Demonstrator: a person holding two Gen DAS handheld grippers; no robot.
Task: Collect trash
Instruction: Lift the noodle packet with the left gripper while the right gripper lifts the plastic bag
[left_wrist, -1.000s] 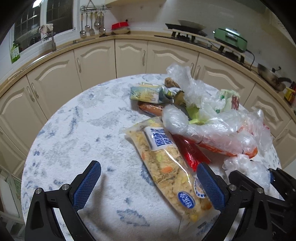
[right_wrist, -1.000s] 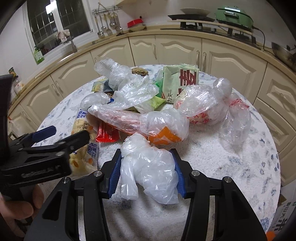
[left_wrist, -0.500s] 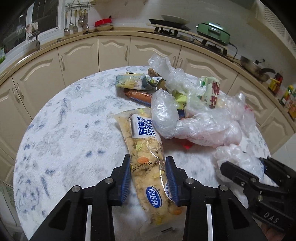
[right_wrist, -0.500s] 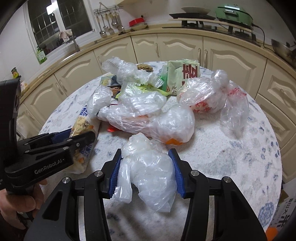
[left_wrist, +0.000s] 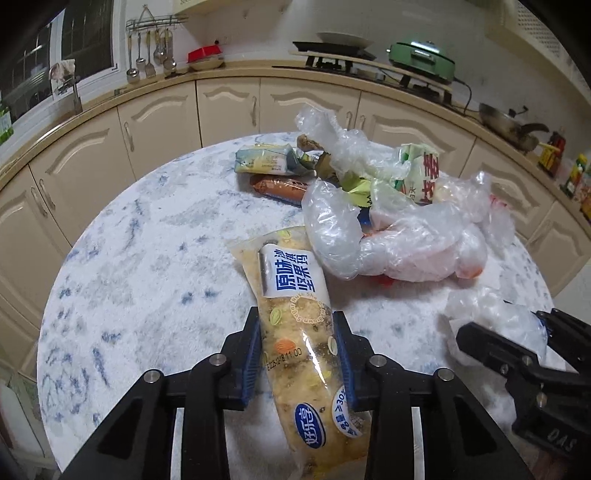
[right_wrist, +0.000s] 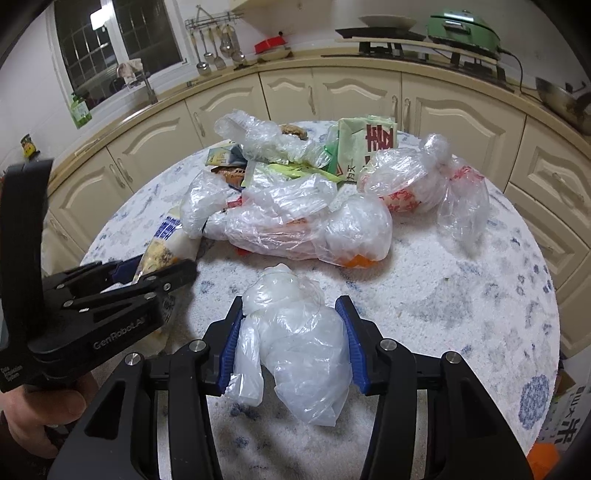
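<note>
The snack pack is clamped between the pads of the just-closed left gripper, while the near plastic bag is gripped by the right gripper on the table

A round, blue-flecked white worktop is ringed by cream cabinets, with a dark window set at eleven o'clock and utensils hung alongside.
</note>
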